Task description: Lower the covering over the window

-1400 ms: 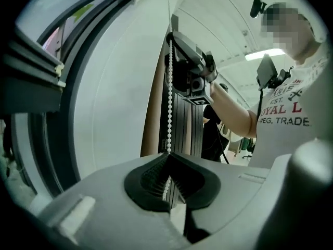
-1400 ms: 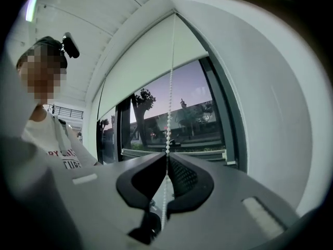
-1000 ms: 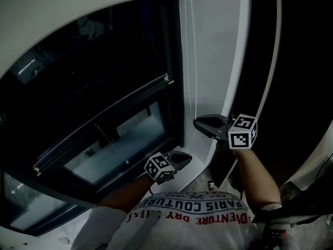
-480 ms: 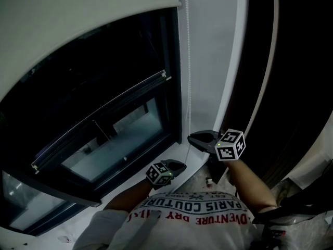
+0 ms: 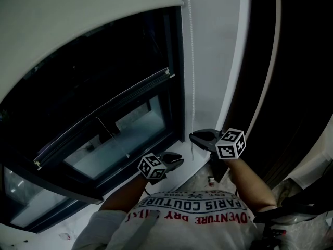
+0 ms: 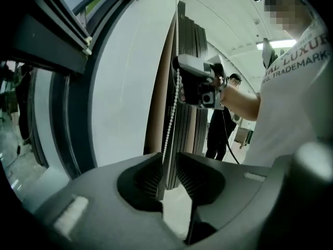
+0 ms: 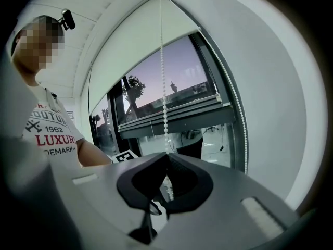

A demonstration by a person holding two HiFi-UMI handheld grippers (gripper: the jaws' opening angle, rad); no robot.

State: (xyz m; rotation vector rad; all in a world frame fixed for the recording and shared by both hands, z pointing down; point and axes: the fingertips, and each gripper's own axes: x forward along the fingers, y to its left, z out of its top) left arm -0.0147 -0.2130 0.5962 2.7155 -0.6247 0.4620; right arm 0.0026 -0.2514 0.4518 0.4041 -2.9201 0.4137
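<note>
the right gripper [image 5: 193,136] is clamping its jaws shut on the chain [image 5: 191,61], which is running straight up from it toward 12 o'clock along the wall [image 5: 213,46] beside the window [image 5: 104,103]. in the right gripper view the beads are dropping into the closed jaws and showing again just below them. the left gripper [image 5: 180,159] is sitting near the right one, at its 7 o'clock, and its jaws are opening. in the left gripper view the chain is hanging down from the right gripper into the gap, close by the left jaw, with neither pad pressing on it. the blind [image 5: 78,25] is covering only the top of the window, at 10 o'clock from the right gripper and well apart from both grippers.
</note>
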